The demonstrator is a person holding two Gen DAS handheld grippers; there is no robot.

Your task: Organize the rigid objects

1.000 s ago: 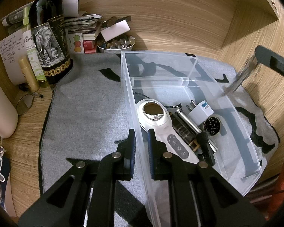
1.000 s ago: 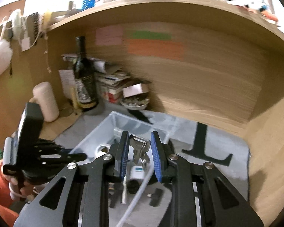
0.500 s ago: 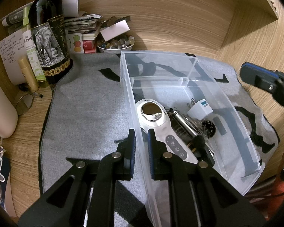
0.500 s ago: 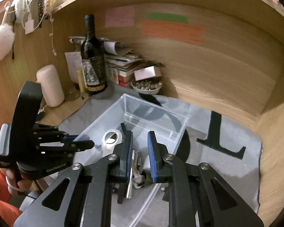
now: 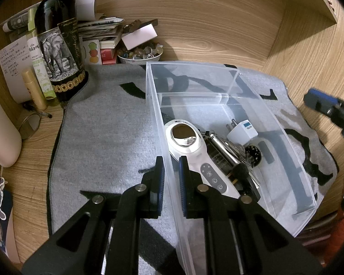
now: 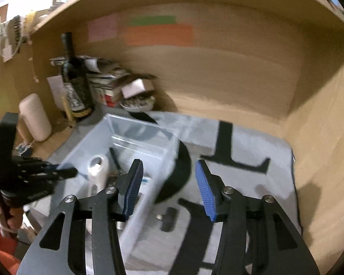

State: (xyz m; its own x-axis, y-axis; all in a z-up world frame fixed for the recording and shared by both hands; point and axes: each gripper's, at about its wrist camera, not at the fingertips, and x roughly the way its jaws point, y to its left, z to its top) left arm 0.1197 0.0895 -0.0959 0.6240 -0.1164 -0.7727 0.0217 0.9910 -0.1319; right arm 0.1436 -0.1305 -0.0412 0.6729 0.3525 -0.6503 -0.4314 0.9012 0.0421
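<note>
A clear plastic bin [image 5: 229,91] stands on a grey mat [image 5: 107,133]. Inside lie a white handheld device [image 5: 190,151], a white plug adapter [image 5: 242,130], a metal cylinder with keys [image 5: 224,147] and a small black round piece [image 5: 253,152]. My left gripper [image 5: 171,174] is shut on the bin's left wall. My right gripper [image 6: 168,183] is open and empty, held above the bin's right edge [image 6: 149,197]; it also shows in the left wrist view [image 5: 328,107]. A small black object [image 6: 168,215] lies on the mat beside the bin.
A wine bottle [image 5: 57,41], stacked books and papers [image 5: 101,34], a bowl of small items [image 5: 138,53], a tube [image 5: 34,89] and a cream cylinder [image 5: 0,135] crowd the back left. Wooden walls enclose the desk.
My right gripper let the keys go into the bin, opened wide and pulled back to the right. My left gripper has held the bin wall throughout.
</note>
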